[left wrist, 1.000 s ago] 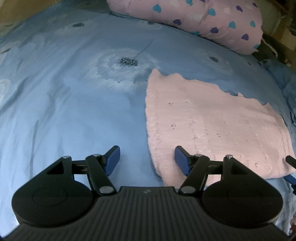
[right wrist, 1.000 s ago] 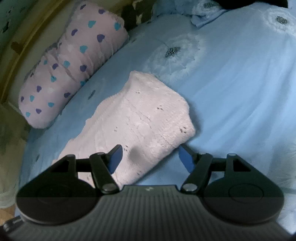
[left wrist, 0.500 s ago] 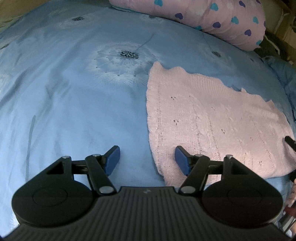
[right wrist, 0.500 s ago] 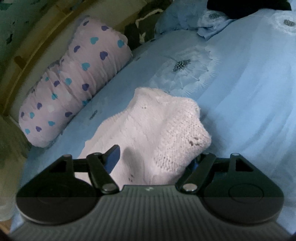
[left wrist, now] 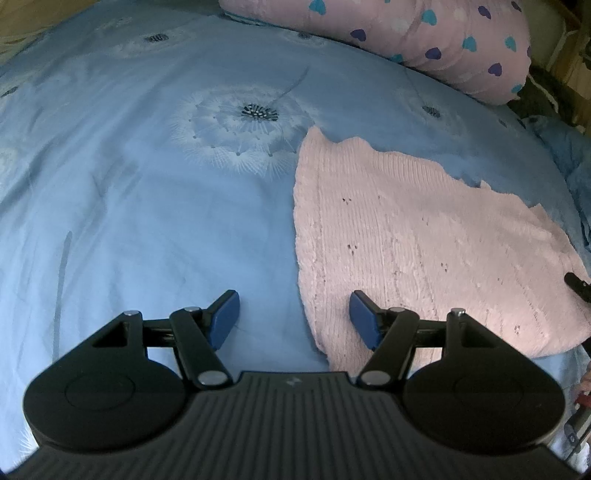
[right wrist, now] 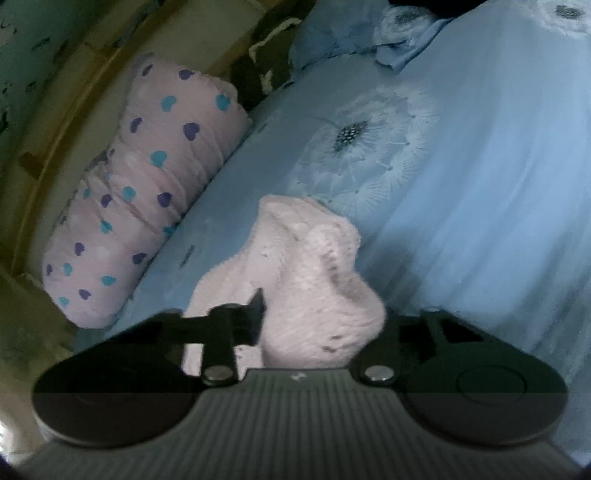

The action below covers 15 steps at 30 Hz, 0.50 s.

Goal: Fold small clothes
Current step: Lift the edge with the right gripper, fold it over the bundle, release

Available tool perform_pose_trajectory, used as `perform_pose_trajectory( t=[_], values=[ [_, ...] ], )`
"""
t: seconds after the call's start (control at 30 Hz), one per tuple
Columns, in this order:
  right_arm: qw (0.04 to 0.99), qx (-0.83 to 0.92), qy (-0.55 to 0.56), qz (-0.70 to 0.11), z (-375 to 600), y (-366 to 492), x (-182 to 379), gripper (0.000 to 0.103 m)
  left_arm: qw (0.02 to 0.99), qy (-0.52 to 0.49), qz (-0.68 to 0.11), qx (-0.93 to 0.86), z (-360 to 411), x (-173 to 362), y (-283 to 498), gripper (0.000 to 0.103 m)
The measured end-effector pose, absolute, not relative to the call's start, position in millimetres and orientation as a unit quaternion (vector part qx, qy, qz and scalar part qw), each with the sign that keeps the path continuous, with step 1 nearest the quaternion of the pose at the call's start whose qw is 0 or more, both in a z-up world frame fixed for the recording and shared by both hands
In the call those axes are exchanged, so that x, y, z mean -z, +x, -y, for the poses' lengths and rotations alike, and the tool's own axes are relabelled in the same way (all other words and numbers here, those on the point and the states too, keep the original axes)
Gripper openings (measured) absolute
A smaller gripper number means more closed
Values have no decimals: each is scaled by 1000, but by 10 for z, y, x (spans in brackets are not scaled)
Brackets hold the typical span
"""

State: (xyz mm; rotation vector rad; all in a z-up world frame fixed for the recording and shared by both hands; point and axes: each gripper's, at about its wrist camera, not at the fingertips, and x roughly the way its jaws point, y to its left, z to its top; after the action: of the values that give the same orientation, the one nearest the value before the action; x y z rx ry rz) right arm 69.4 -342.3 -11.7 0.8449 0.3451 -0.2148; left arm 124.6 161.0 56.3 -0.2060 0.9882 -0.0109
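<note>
A pink knitted garment [left wrist: 417, 240] lies flat on the blue bedsheet [left wrist: 147, 206]. My left gripper [left wrist: 293, 314] is open, low over the sheet, straddling the garment's near left edge; its right finger is over the knit, its left finger over bare sheet. In the right wrist view my right gripper [right wrist: 317, 317] is shut on the garment's corner [right wrist: 314, 280], which bunches up between the jaws; the right finger is hidden behind the knit. The right gripper's tip [left wrist: 576, 284] shows at the left view's right edge.
A pink pillow with blue and purple hearts [left wrist: 424, 33] [right wrist: 147, 192] lies along the far side of the bed. Crumpled blue fabric [right wrist: 402, 40] and dark items sit beyond it. A wooden bed frame [right wrist: 55, 122] runs behind the pillow.
My right gripper has closed on the garment's corner and the knit has bunched and lifted between its jaws. My left gripper has stayed open, drifting slightly closer to the garment.
</note>
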Motion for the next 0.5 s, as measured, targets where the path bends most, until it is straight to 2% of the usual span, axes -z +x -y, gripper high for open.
perform_pose_trajectory(
  t=[0.17,0.5],
  values=[
    [919,94,343,-169,3301,699,-78,31,876,-103,-471,4,-1627,-585,1250,71],
    [966,23,211,-148,2772,807,-705,30,876,-111,-470,-2,-1693,-620,1251,71]
  ],
)
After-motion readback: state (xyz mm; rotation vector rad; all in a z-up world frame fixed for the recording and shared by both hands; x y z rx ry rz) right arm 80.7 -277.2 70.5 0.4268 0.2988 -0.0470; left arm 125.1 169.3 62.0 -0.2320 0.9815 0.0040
